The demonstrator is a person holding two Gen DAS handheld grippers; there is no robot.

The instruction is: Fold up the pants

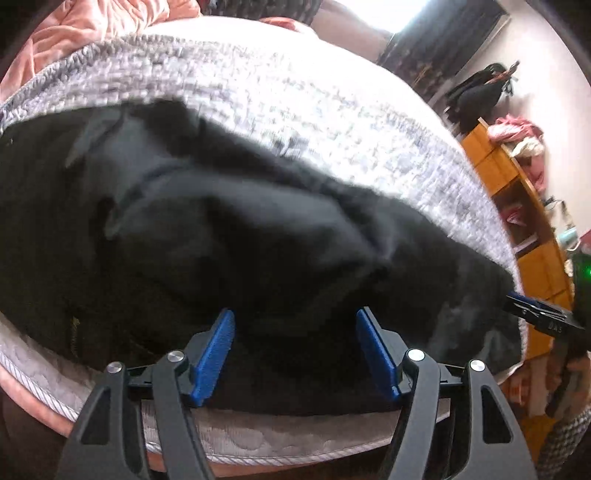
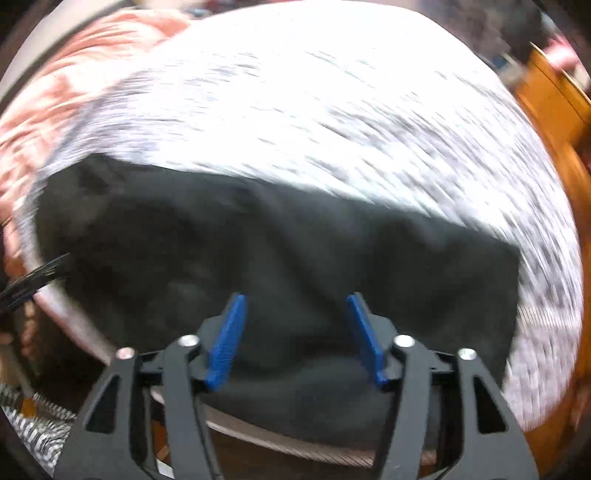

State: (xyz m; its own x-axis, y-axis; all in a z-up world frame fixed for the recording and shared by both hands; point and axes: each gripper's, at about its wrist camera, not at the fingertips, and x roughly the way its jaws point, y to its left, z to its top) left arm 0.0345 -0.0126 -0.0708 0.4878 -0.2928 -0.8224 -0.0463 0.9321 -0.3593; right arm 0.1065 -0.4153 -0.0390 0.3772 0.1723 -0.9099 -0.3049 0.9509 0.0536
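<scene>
Black pants (image 1: 229, 236) spread along the near edge of a bed, over a grey blanket (image 1: 295, 103), a pink quilt (image 1: 74, 33) bunched far left. Left gripper (image 1: 295, 354) poised above the cloth, jaws spread, pinching nothing. Right gripper (image 2: 293, 339) likewise, jaws apart over the pants (image 2: 280, 251), apparently just let go, ready for a fresh hold. Orange shelves (image 1: 532, 229) at right.

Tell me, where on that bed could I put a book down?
The grey blanket lies bare beyond the black pants, up to the pink bedding. The near edge is crowded by pants; the orange shelf is cluttered.
</scene>
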